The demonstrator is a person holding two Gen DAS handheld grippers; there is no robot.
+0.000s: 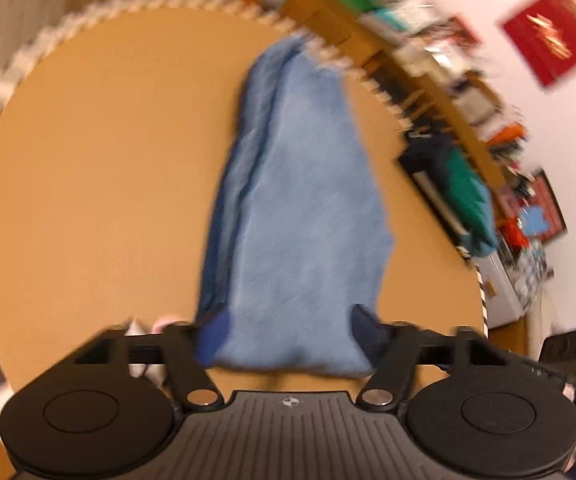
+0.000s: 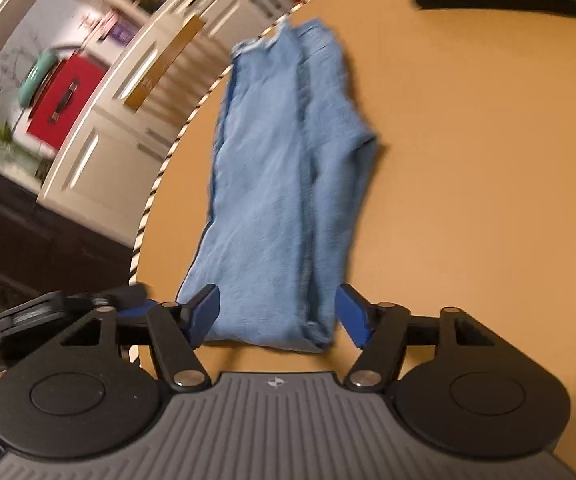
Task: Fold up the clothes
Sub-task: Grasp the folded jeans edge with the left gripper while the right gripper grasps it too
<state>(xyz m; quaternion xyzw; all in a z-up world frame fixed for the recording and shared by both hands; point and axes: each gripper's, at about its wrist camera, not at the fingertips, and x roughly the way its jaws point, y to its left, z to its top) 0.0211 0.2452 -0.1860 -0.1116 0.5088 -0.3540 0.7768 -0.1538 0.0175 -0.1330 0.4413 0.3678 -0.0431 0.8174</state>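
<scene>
The blue garment [image 2: 284, 184] lies on the round tan table [image 2: 468, 200] as a long narrow strip, and its near end sits right between the pads of the right gripper [image 2: 278, 312], whose jaws stand apart with a sliver of table showing on each side, so nothing is pinched. In the left wrist view the left gripper [image 1: 290, 334] is likewise spread wide, its pads flanking the same near end of the cloth [image 1: 292, 208] without visibly pressing on it, though blur makes the contact there hard to read. From either claw the strip runs straight away along the pointing direction, its long axis in line with the fingers, and its far end reaches the striped table rim [image 2: 192, 120]. Both hands seem about equally near this short edge. A dark and green pile of clothes [image 1: 452, 188] rests well apart at the table's edge. The coming fold likely runs lengthwise, near end toward far end.
</scene>
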